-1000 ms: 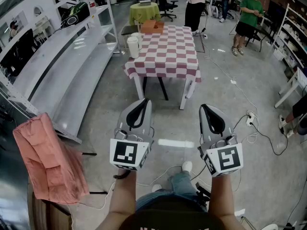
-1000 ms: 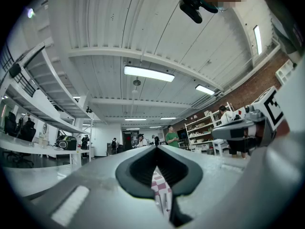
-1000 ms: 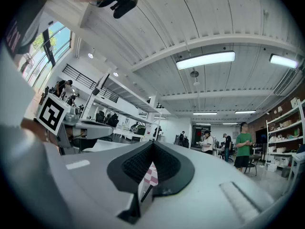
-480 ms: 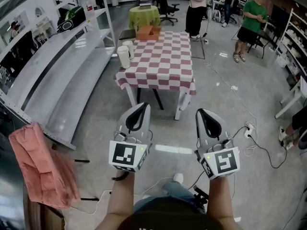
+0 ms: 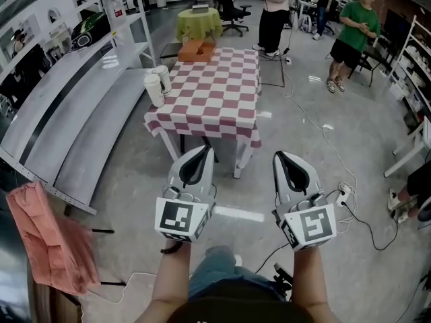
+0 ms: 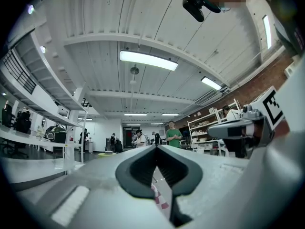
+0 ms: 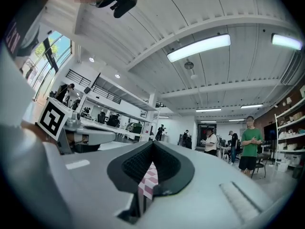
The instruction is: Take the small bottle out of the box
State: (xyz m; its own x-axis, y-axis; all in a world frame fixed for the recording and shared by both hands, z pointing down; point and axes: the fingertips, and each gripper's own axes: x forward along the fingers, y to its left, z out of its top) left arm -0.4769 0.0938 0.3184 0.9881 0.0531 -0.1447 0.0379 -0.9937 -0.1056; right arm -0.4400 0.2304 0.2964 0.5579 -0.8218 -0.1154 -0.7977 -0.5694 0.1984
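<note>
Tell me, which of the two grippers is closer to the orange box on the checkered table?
Left. The left gripper is roughly in line with the orange box, while the right gripper sits off to the box's right. Both hang well short of the checkered table.

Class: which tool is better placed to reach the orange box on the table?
Left, probably: the orange box lies ahead of the left tool, the right tool further aside. Both are shut.
</note>
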